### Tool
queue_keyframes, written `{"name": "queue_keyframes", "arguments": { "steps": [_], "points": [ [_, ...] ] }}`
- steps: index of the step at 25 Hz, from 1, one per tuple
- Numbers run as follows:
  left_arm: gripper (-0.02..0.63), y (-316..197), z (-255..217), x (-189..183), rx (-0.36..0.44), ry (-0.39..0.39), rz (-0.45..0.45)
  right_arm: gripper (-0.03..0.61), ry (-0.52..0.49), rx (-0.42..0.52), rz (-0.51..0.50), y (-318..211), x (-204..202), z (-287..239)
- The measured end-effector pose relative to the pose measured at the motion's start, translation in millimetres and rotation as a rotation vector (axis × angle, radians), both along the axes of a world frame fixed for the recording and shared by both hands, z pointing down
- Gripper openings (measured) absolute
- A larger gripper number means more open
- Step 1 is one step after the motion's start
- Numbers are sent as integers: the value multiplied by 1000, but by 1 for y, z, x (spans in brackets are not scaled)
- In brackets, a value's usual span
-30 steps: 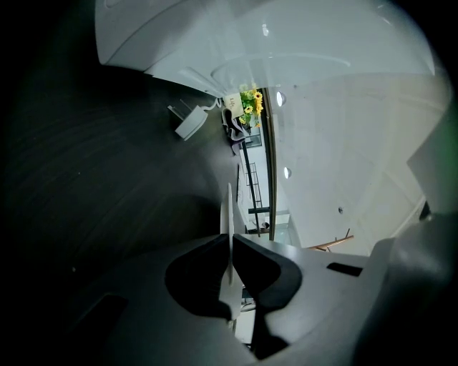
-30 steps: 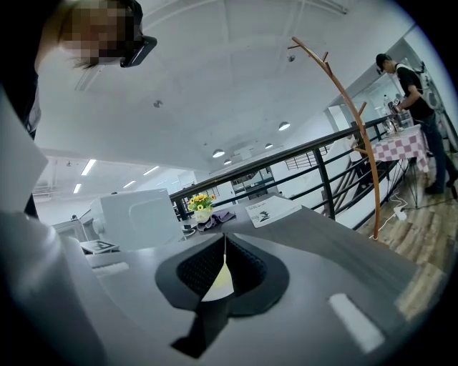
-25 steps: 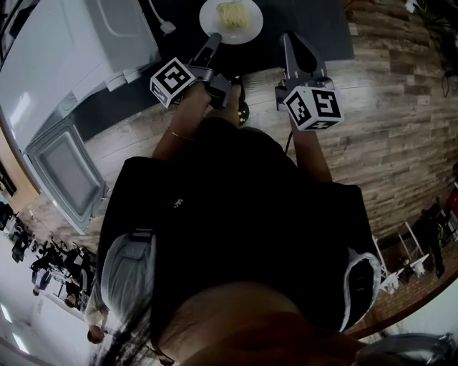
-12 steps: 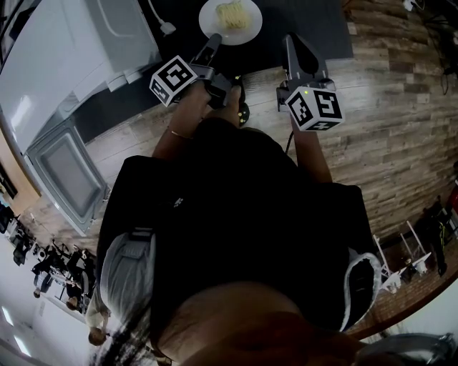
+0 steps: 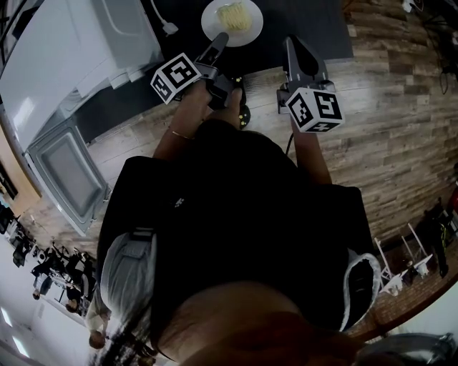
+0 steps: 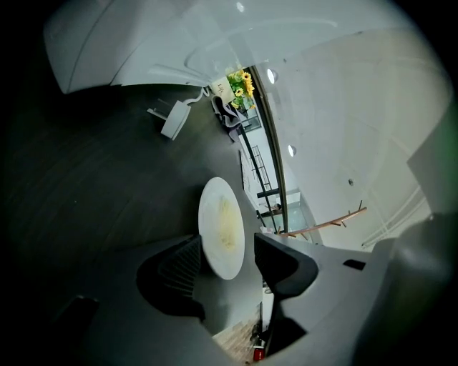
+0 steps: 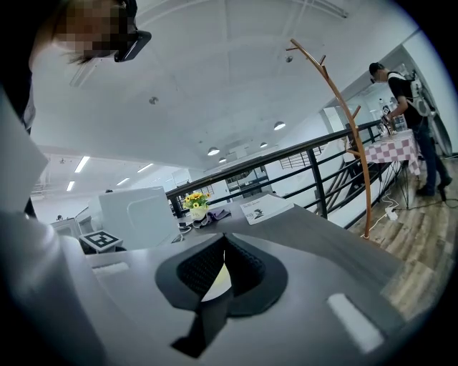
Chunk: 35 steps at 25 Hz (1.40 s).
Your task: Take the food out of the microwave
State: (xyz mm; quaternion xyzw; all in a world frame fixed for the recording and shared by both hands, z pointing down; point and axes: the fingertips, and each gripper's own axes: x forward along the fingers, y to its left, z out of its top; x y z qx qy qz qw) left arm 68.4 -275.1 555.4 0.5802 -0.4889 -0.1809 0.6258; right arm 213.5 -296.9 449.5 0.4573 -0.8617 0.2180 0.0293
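Your left gripper (image 6: pixel 230 263) has just been opening its jaws, now spread around the rim of the round white plate of yellow noodles (image 5: pixel 232 20), which is resting on the dark tabletop (image 5: pixel 315 21) at twelve o'clock. Your right gripper (image 7: pixel 222 268) is pressing its jaws together, empty. Withdrawing askew is risking snagging that rim and dragging the plate.

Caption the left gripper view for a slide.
Left gripper, jaws just opened, plate of food between them on the dark table.

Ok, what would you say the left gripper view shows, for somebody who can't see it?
A round white plate of pale yellow noodles sits on a dark grey table, its near edge between the black jaws of the left gripper, which have just been opening and stand apart. A white microwave is behind.
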Motion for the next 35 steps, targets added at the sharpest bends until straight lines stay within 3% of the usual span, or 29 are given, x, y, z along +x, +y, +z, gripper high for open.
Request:
{"name": "queue_keyframes", "arguments": {
  "steps": [14,25,31,35],
  "points": [
    [362,6,-9,4,24,-54,45,-8,-15,14,23,17,9,-12],
    [362,14,-23,1,54,-91,41,-8,-16,33,27,26,15,-22],
    [362,25,-28,5,62,-98,61,-8,-18,41,21,36,15,-27],
    [360,30,-38,13,114,-110,113,-8,-19,48,11,42,13,-30]
  ]
}}
